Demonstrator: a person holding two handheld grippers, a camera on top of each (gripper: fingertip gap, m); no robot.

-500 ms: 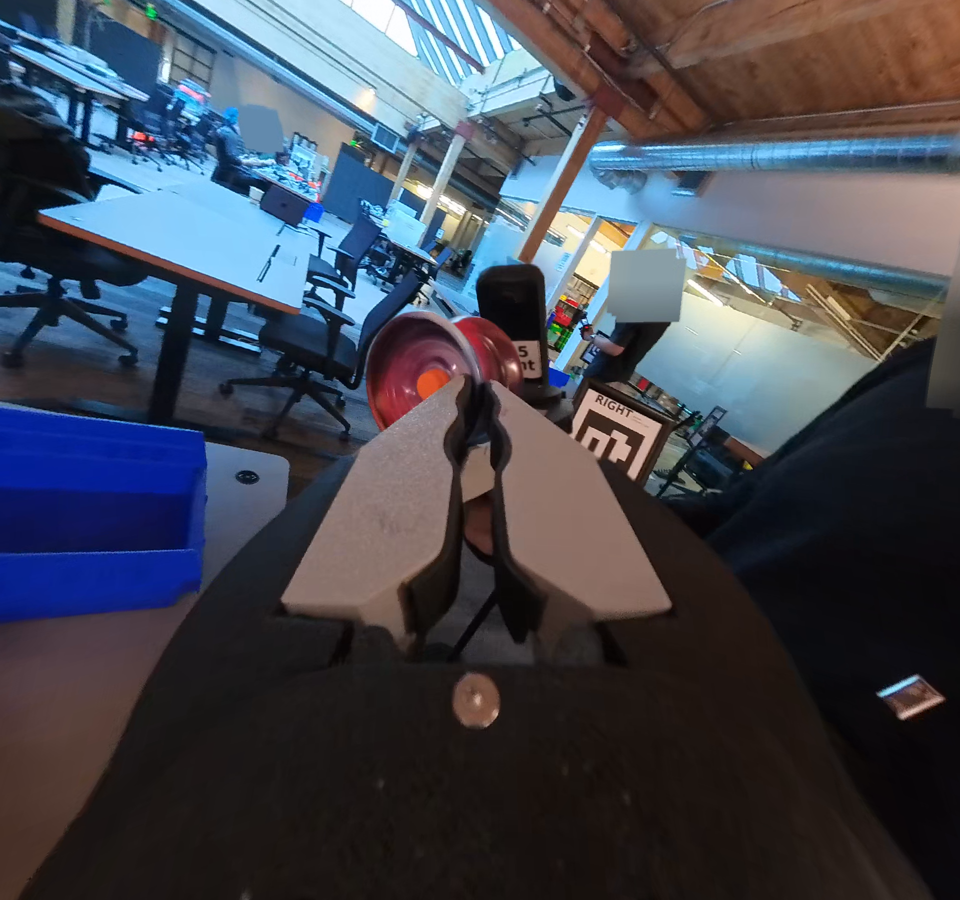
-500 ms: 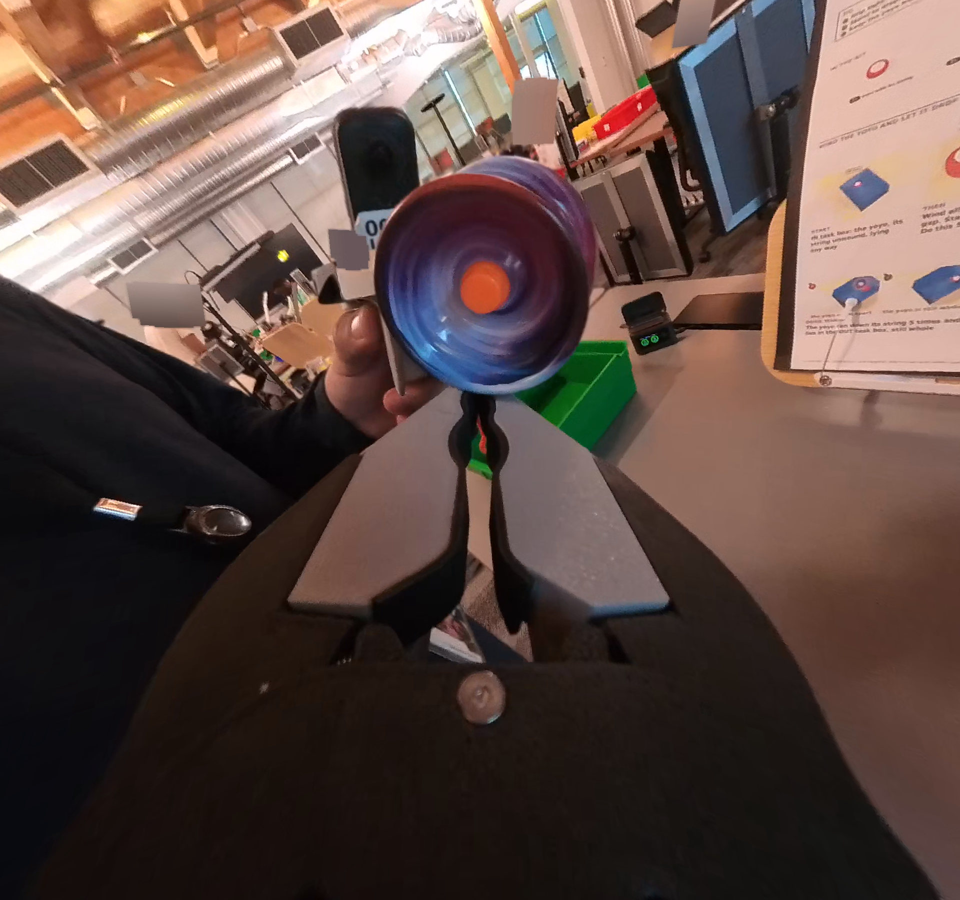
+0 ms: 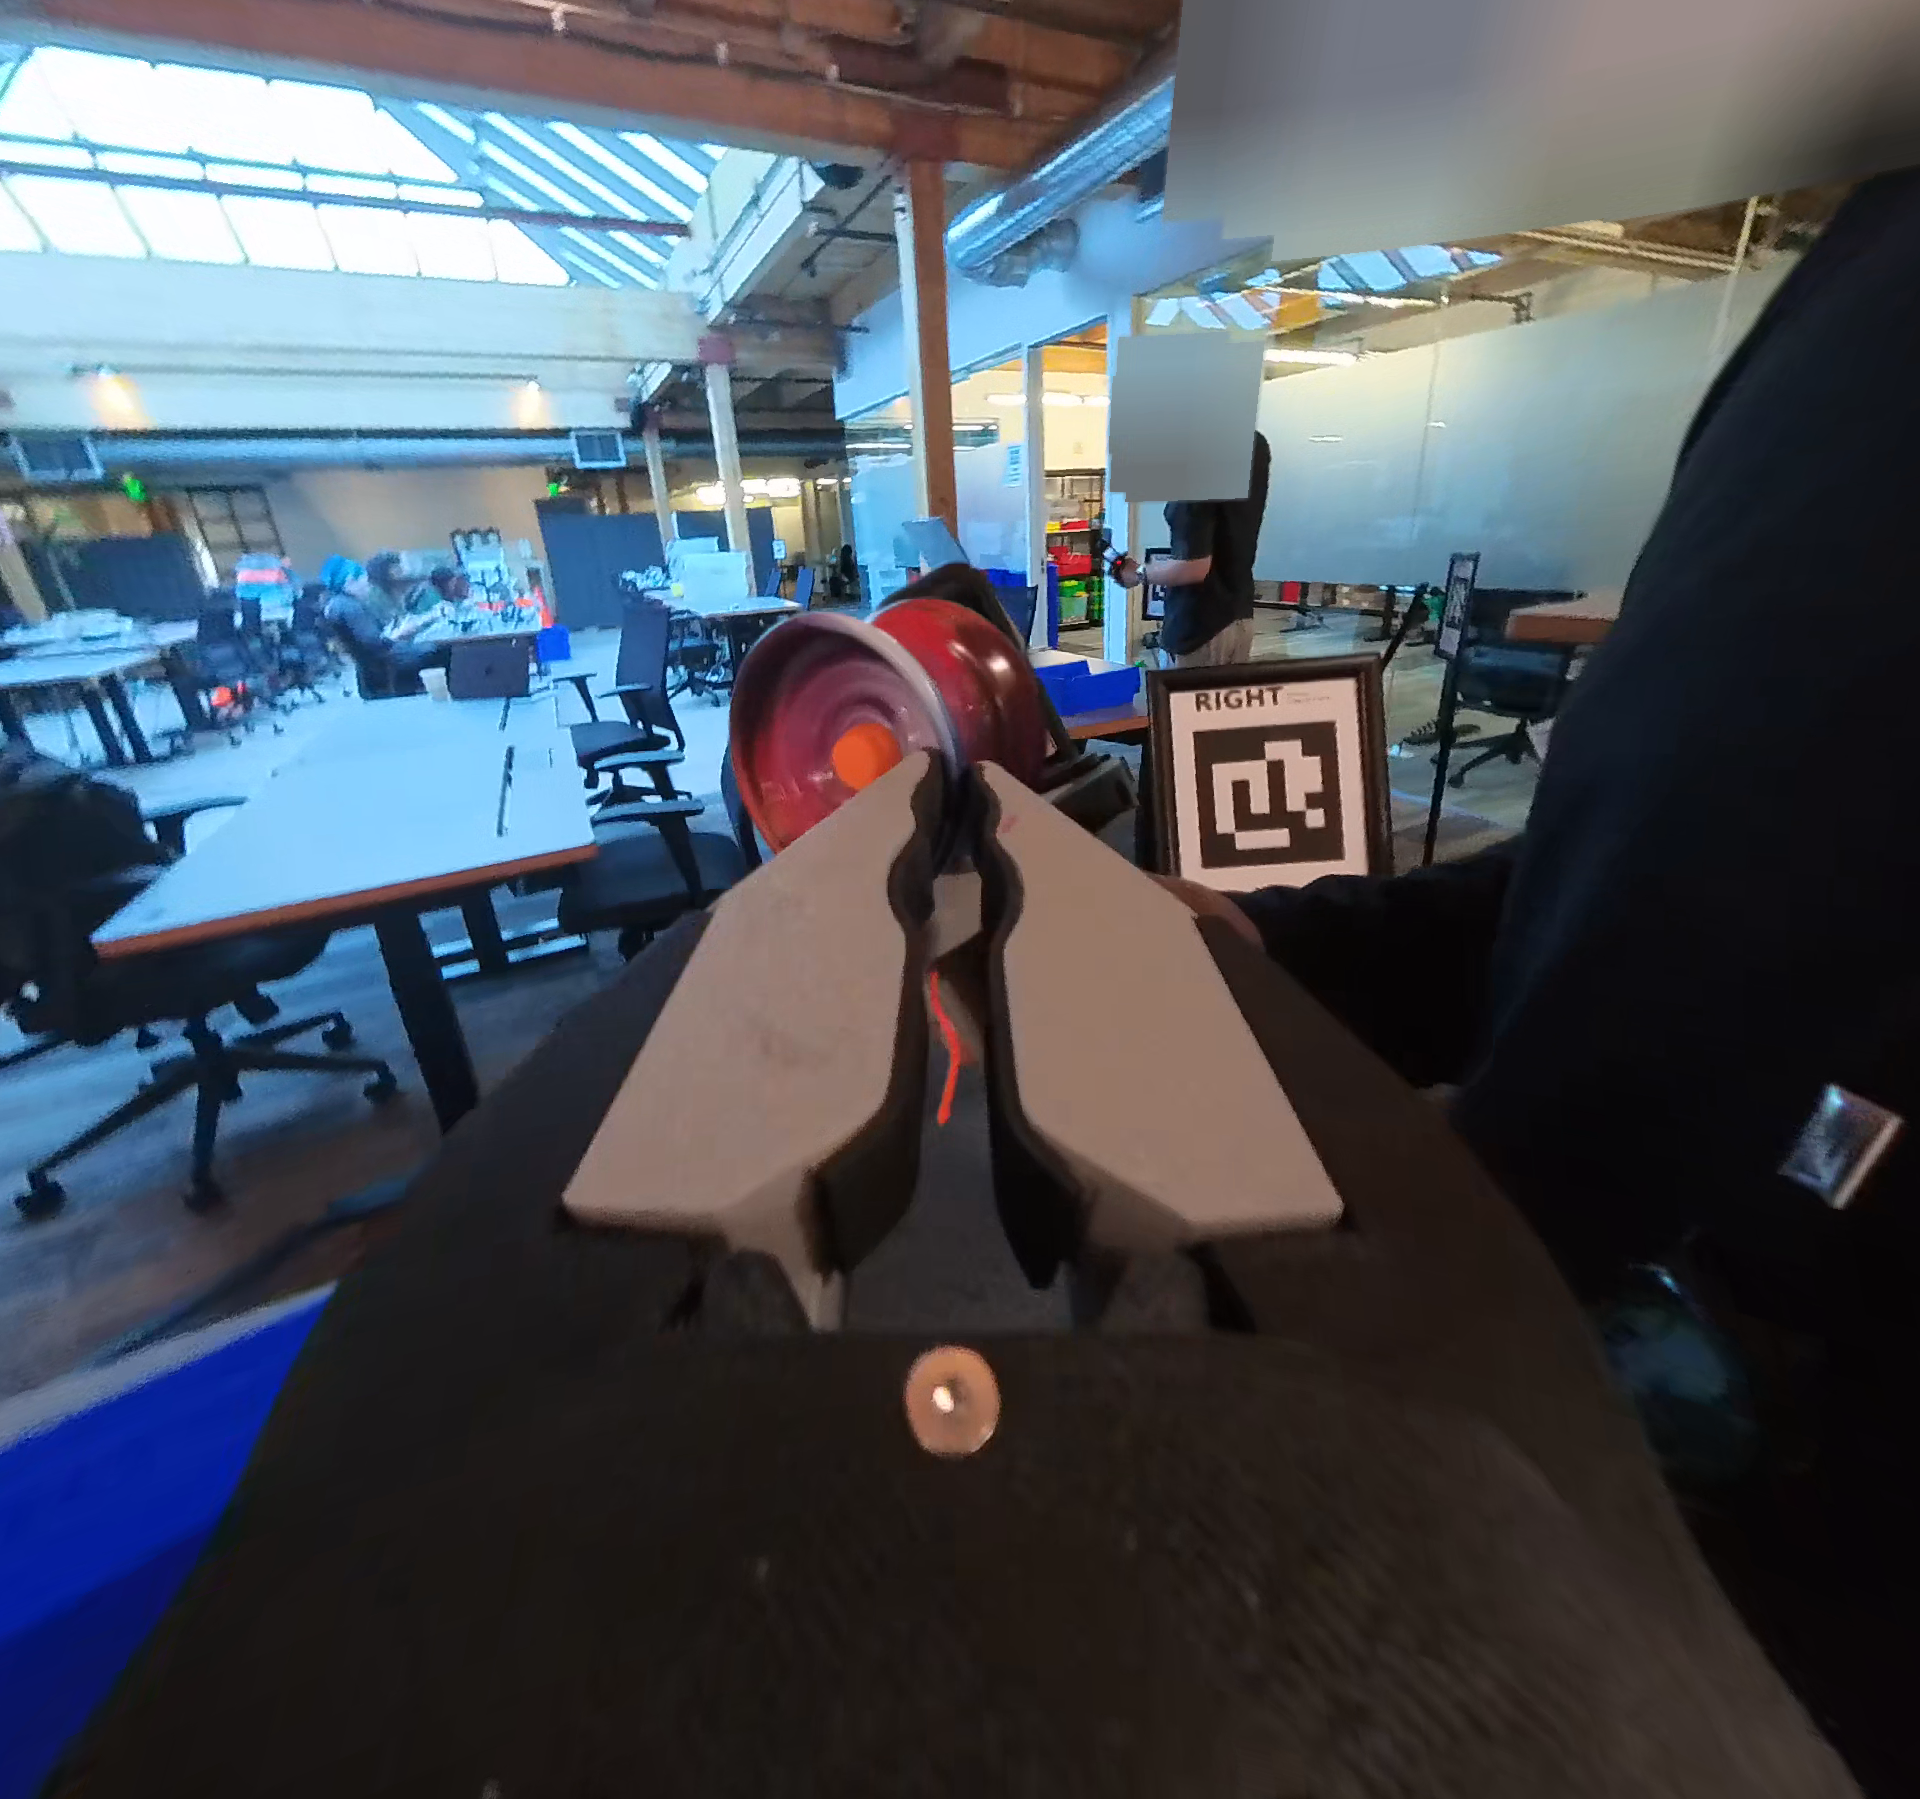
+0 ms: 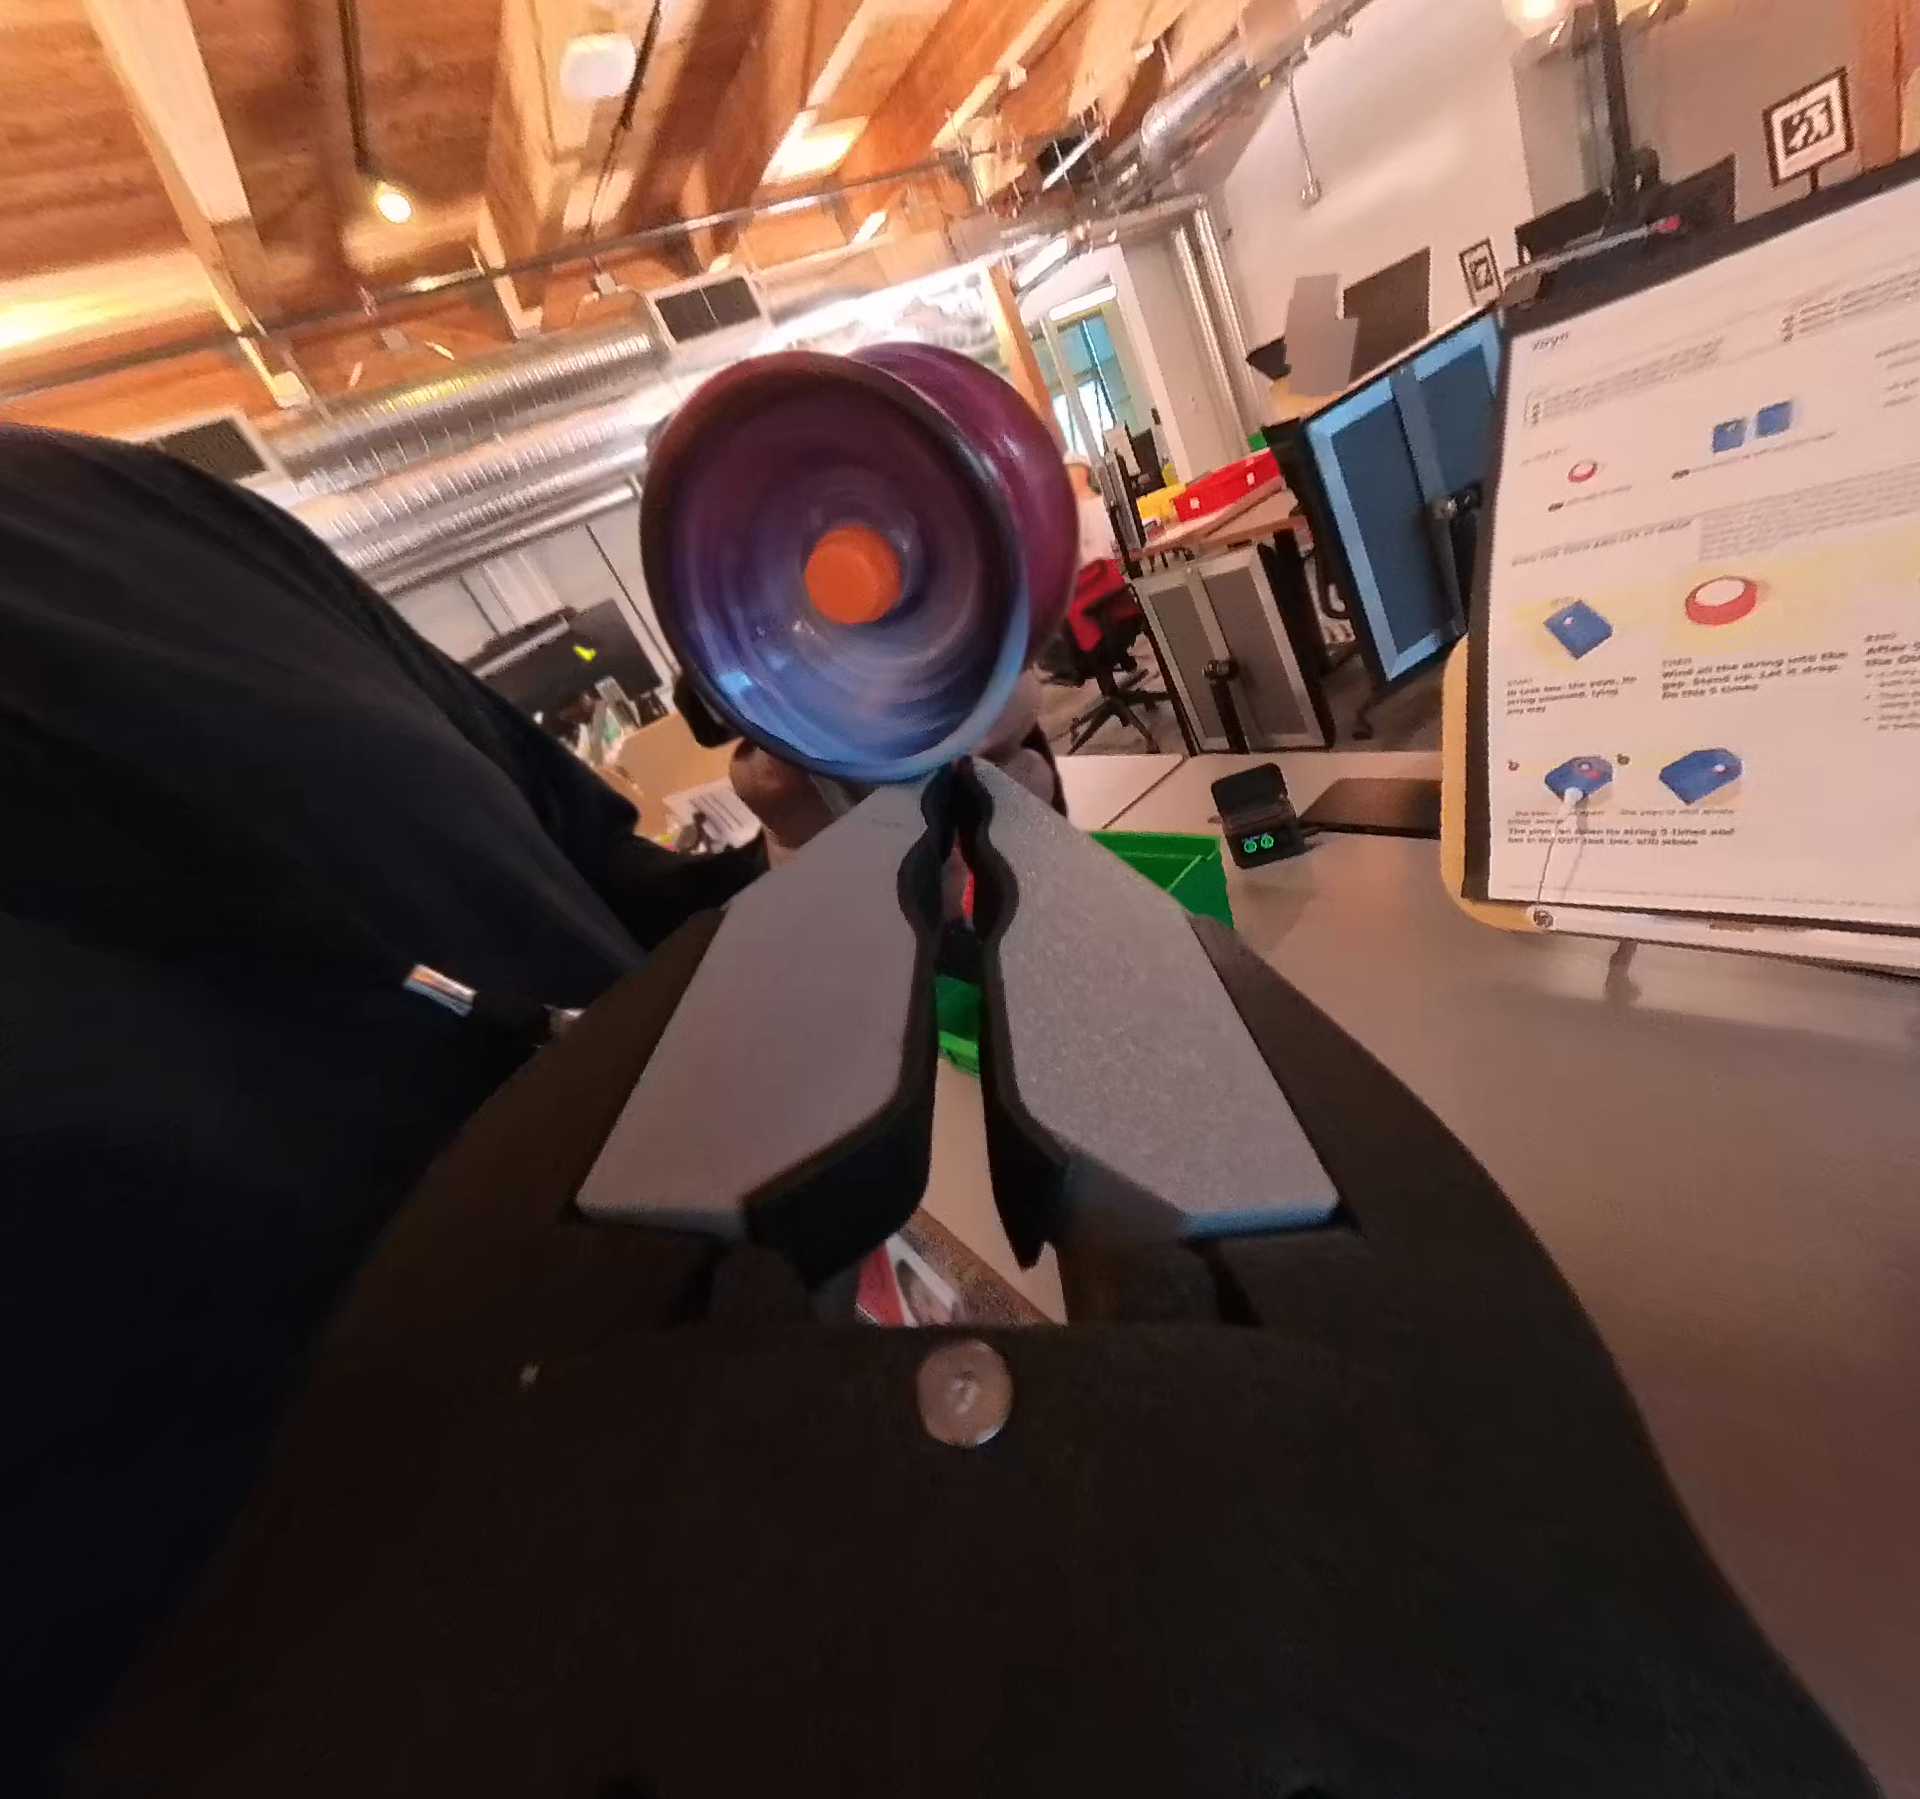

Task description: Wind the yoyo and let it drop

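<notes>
Yoyo (image 3: 868, 726) floats in open air between both grippers, well above the surface (image 4: 1558, 1074). Left gripper (image 3: 954, 793) is pinched shut at its groove, red string (image 3: 945, 1043) trailing between the fingers. Right gripper (image 4: 961, 793) is closed just under the yoyo's rim, on the string it seems. Only the right view catches the green bin (image 4: 1164, 866) and instruction board (image 4: 1714, 606); the left has the blue bin (image 3: 125, 1500).

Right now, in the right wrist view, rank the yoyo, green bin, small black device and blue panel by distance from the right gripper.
1. Yoyo, just beyond the right gripper's tips.
2. Green bin, behind the fingers, on the table.
3. Small black device, farther right on the table.
4. Blue panel, beyond the table.
</notes>
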